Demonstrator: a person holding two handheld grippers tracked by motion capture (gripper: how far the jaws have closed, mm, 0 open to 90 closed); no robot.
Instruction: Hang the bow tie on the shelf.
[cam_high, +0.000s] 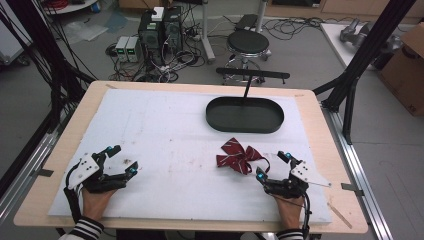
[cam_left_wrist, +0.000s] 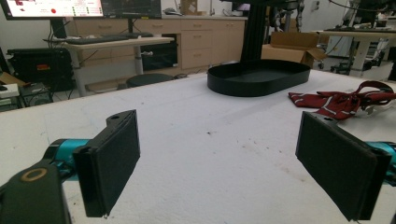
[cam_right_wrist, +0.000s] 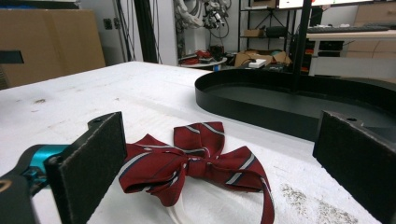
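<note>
The red striped bow tie (cam_high: 239, 157) is seen lying flat on the bench (cam_high: 165, 137), right of centre, just beyond the right gripper (cam_high: 272, 165); both it and the left gripper (cam_high: 121, 159) are held with jaws wide apart, nothing gripped.

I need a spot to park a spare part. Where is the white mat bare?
The mat's left and middle are bare, from the left gripper across to the bow tie and up to the black tray. It is crowded at the right, where the tie lies between the tray and the right gripper.

Grey floor (cam_high: 60, 75) behind the table holds a black stool (cam_high: 248, 42) and computer towers (cam_high: 160, 30).
</note>
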